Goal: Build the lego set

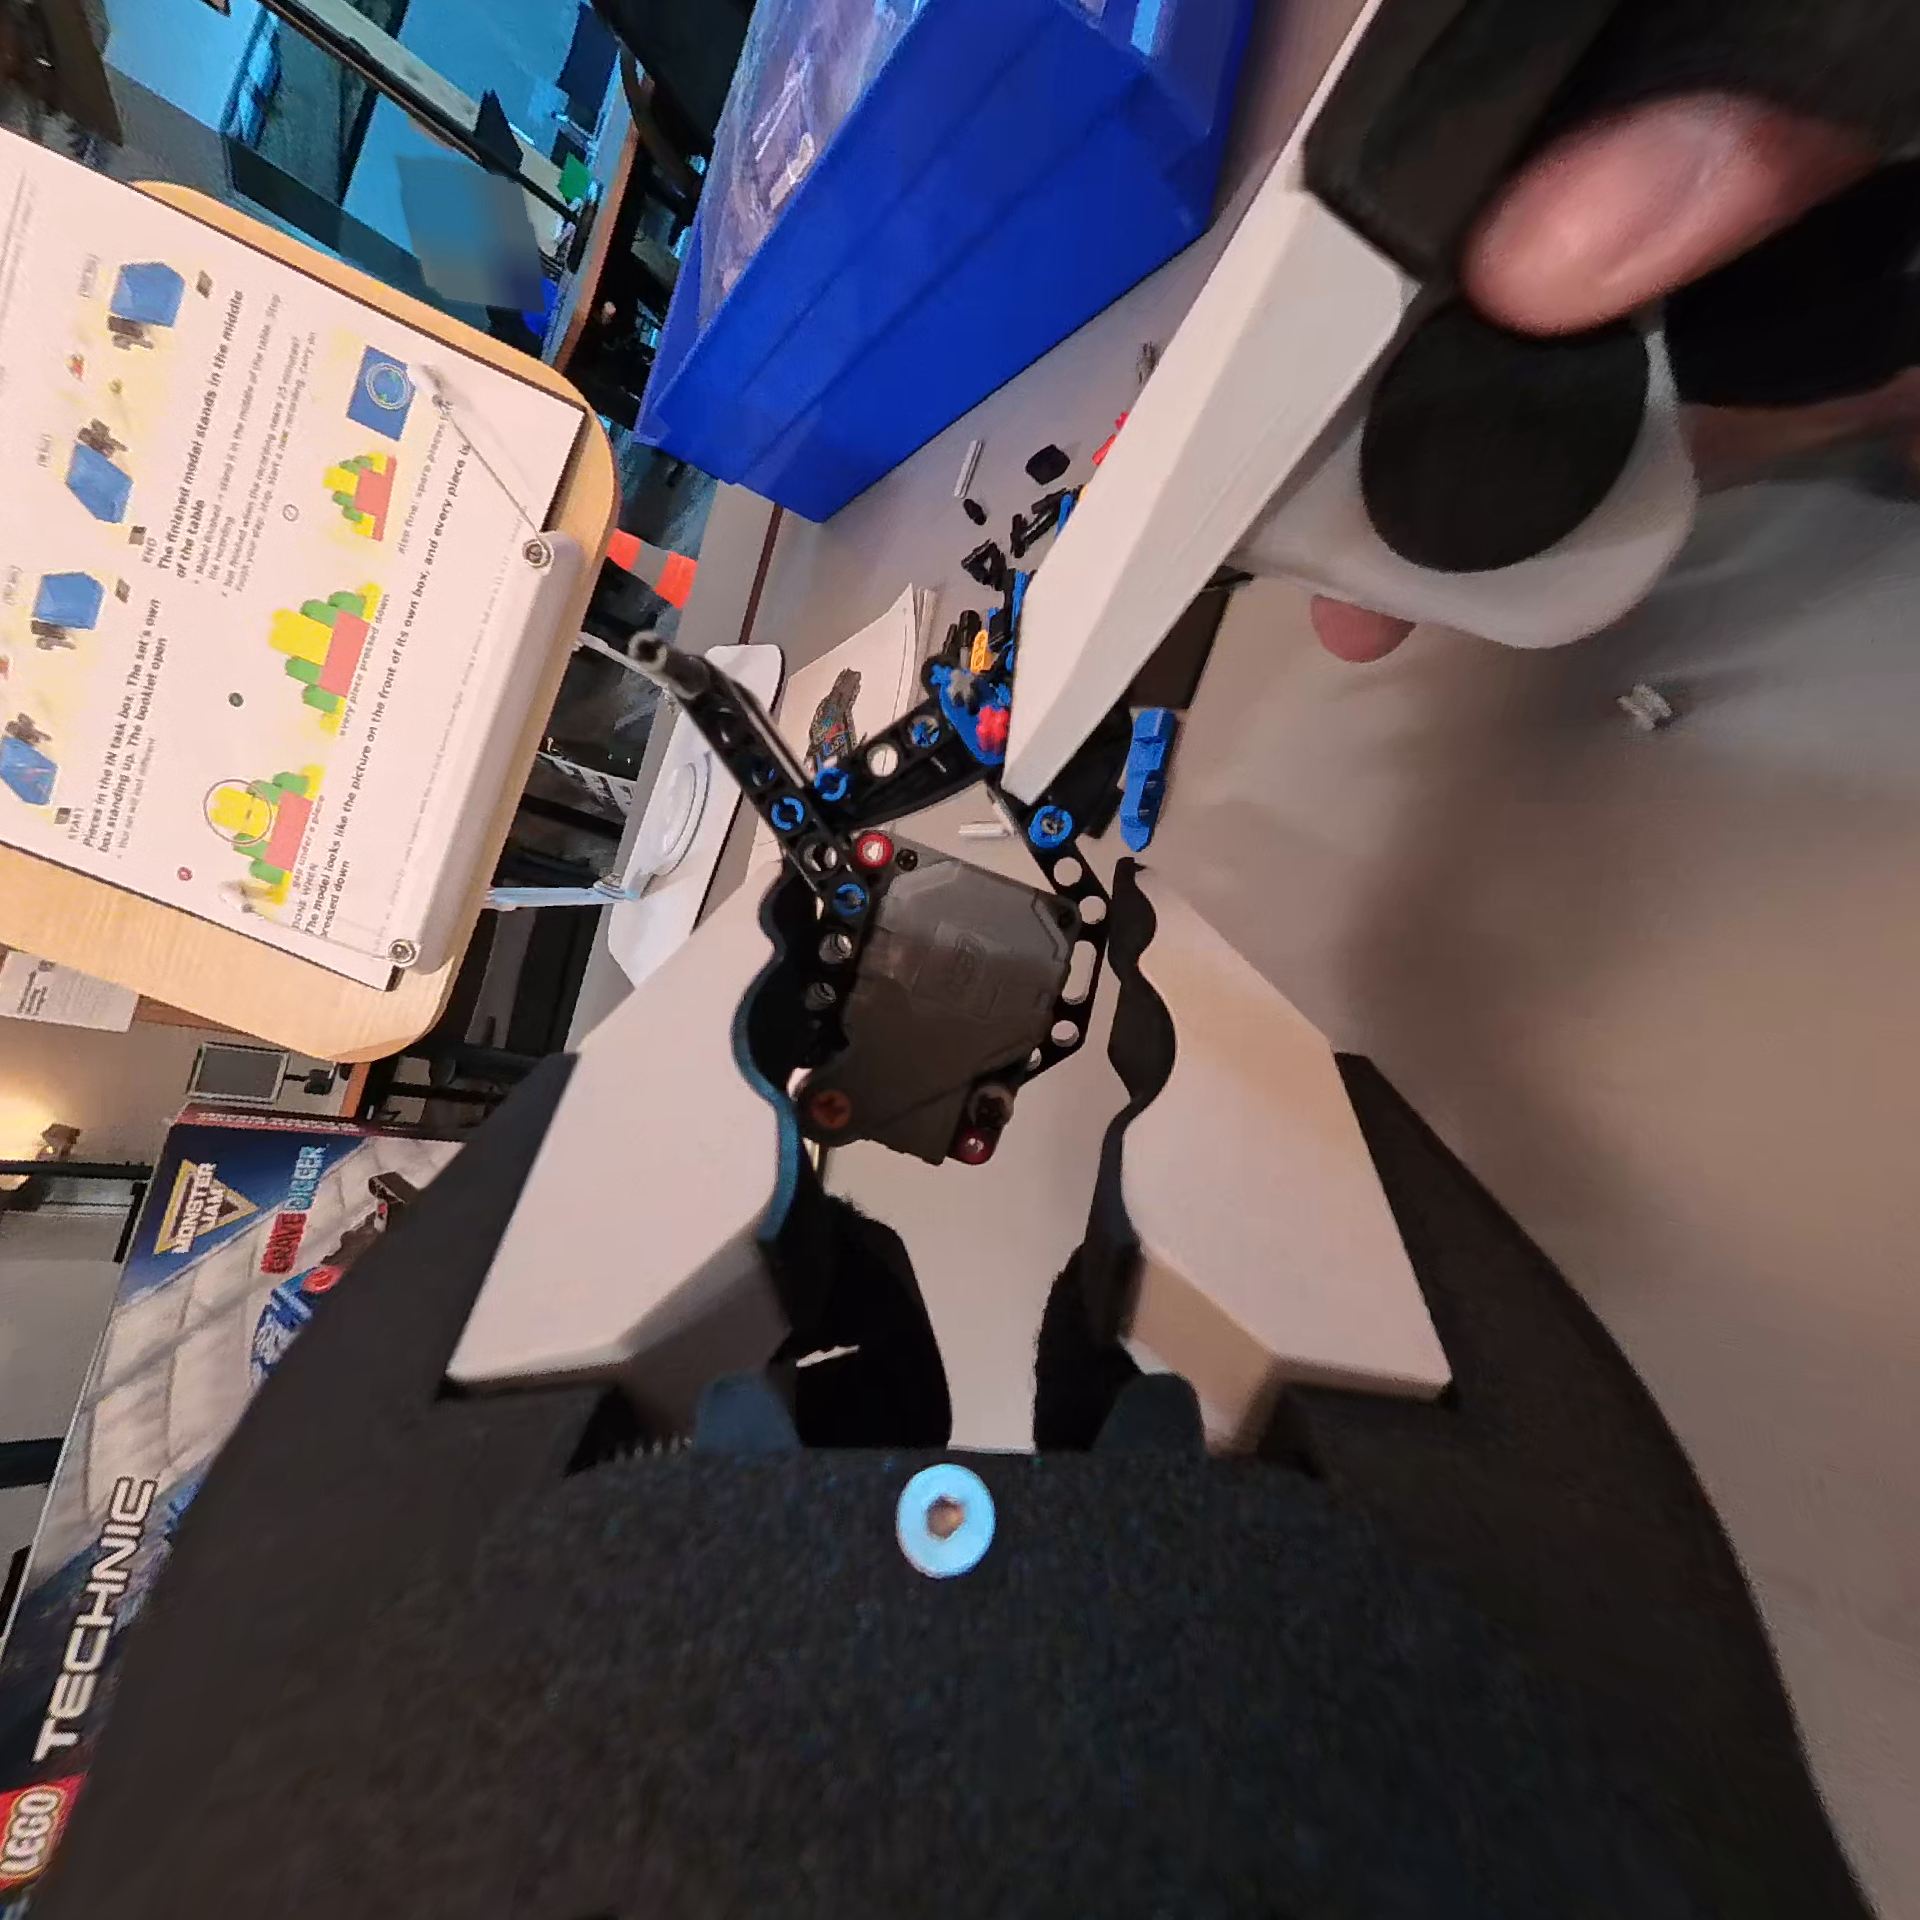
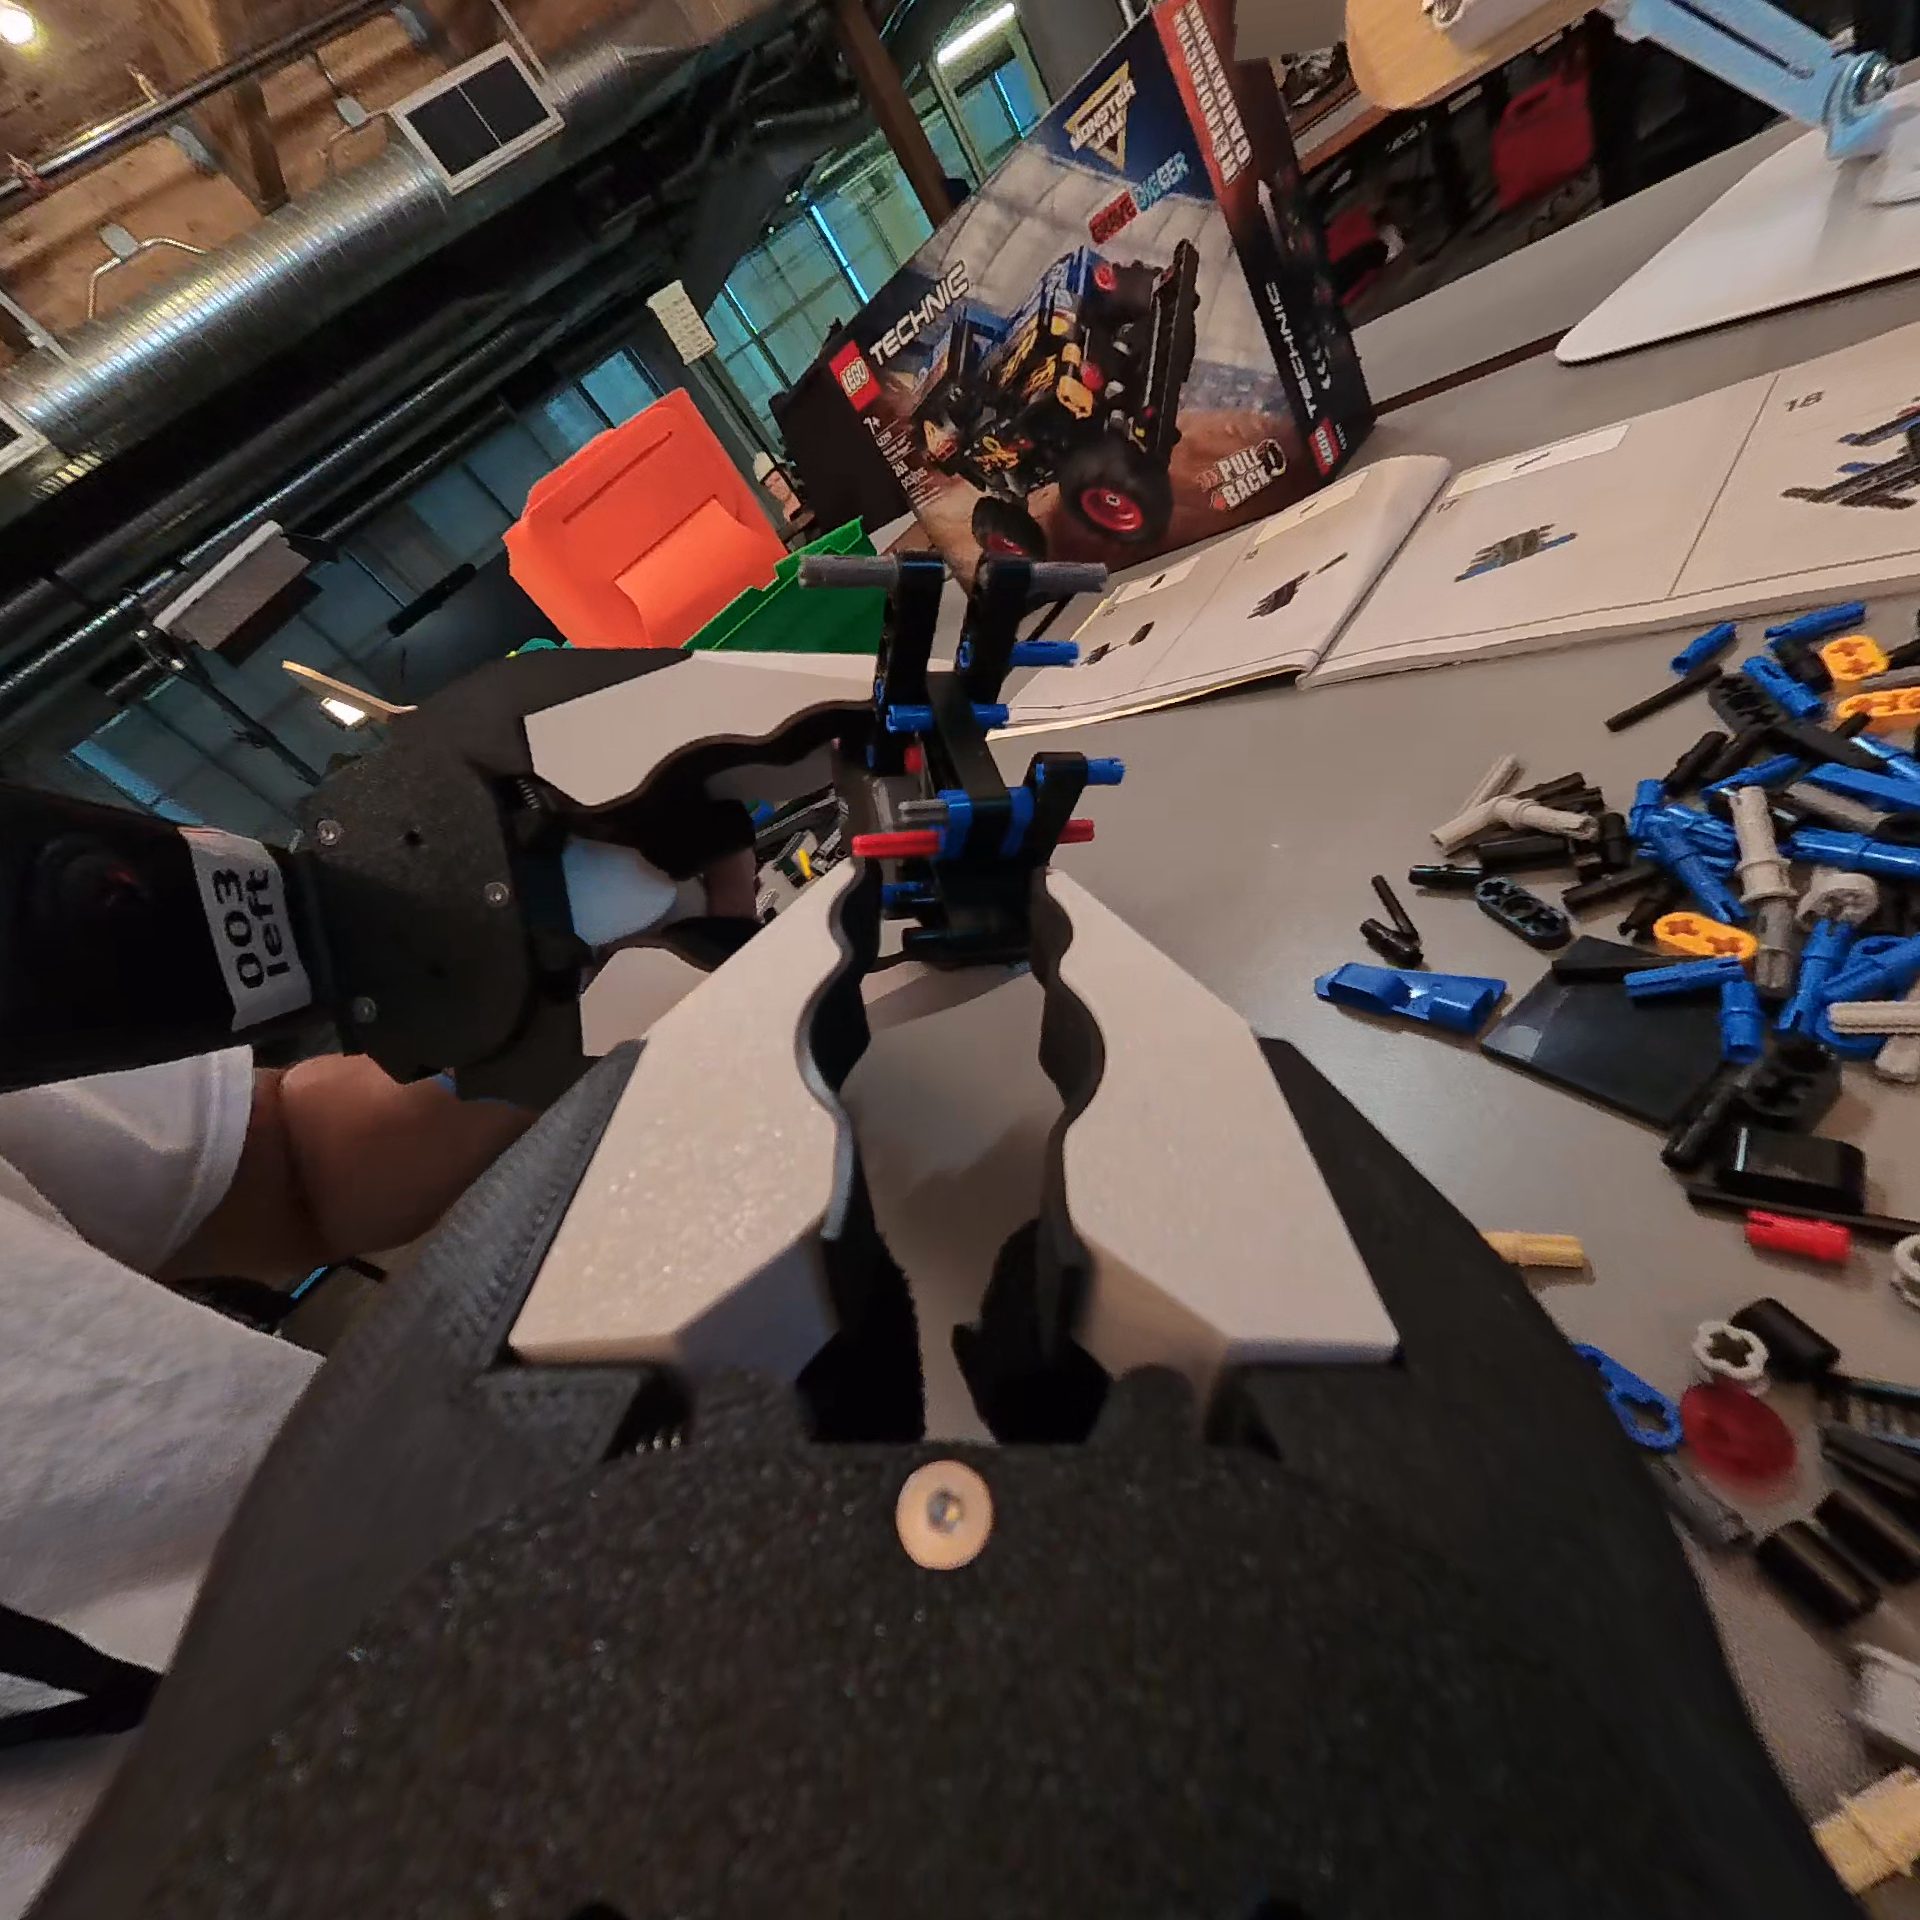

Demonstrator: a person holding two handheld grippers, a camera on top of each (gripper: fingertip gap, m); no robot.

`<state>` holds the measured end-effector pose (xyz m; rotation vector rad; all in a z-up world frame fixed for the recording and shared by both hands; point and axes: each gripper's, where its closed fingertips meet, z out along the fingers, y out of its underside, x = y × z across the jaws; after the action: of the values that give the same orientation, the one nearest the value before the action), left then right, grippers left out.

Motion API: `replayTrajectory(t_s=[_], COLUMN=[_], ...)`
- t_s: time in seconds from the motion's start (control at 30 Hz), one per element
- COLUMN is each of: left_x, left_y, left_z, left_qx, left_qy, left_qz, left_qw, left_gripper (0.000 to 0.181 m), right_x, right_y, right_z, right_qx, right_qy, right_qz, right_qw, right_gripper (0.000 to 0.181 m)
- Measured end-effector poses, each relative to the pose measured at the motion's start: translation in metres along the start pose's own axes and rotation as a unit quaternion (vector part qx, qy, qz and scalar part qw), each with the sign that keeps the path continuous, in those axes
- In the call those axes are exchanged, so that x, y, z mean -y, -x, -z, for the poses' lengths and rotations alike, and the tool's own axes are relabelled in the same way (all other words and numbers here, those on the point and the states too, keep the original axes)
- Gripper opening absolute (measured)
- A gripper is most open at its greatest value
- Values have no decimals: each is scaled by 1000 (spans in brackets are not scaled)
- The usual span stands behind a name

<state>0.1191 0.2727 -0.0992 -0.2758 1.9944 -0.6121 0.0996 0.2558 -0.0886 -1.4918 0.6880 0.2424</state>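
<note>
Lego frame (image 1: 935, 966) between both tongs (image 2: 945, 914)

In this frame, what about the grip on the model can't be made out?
- Left wrist view: right gripper tips hidden behind the black-and-blue beam model with grey motor block.
- Right wrist view: left gripper contact hidden by the model.
- Loose pieces pile cut off at the right edge.
</note>
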Motion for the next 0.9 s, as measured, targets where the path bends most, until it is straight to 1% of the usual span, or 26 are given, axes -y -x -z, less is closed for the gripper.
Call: replayTrajectory(t_s=[0.13, 0.27, 0.37, 0.5, 0.57, 0.67, 0.7, 0.77, 0.83, 0.9], left_x=[3, 8, 12, 15, 17, 16, 18, 16, 15, 14], left_y=[2, 4, 5, 8, 10, 13, 15, 14, 14, 20], left_z=[3, 6, 9, 11, 12, 11, 13, 12, 12, 12], left_qx=[14, 29, 44, 68, 72, 85, 89, 81, 82, 97], left_qy=[-7, -16, -18, -22, -25, -22, -30, -32, -36, -38], left_qz=[13, 51, 56, 32, 34, 27, 29, 29, 28, 12], left_qw=[1000, 998, 997, 997, 996, 996, 995, 996, 996, 995], left_gripper=[55, 54, 54, 54, 53, 52, 47, 46, 46, 46], right_x=[4, 10, 12, 12, 15, 16, 15, 13, 13, 17], right_y=[4, 8, 11, 13, 15, 16, 14, 13, 13, 13], right_z=[1, 2, 4, 6, 7, 9, 8, 8, 8, 13], right_qx=[11, 26, 26, 13, 12, 1, -8, -19, -4, 12], right_qy=[-13, -33, -33, -26, -34, -43, -39, -27, -16, -13], right_qz=[-5, -5, 25, 73, 80, 92, 98, 113, 97, 93], right_qw=[1000, 999, 999, 997, 996, 995, 994, 993, 995, 995], right_gripper=[26, 23, 23, 22, 21, 0, 0, 0, 0, 12])
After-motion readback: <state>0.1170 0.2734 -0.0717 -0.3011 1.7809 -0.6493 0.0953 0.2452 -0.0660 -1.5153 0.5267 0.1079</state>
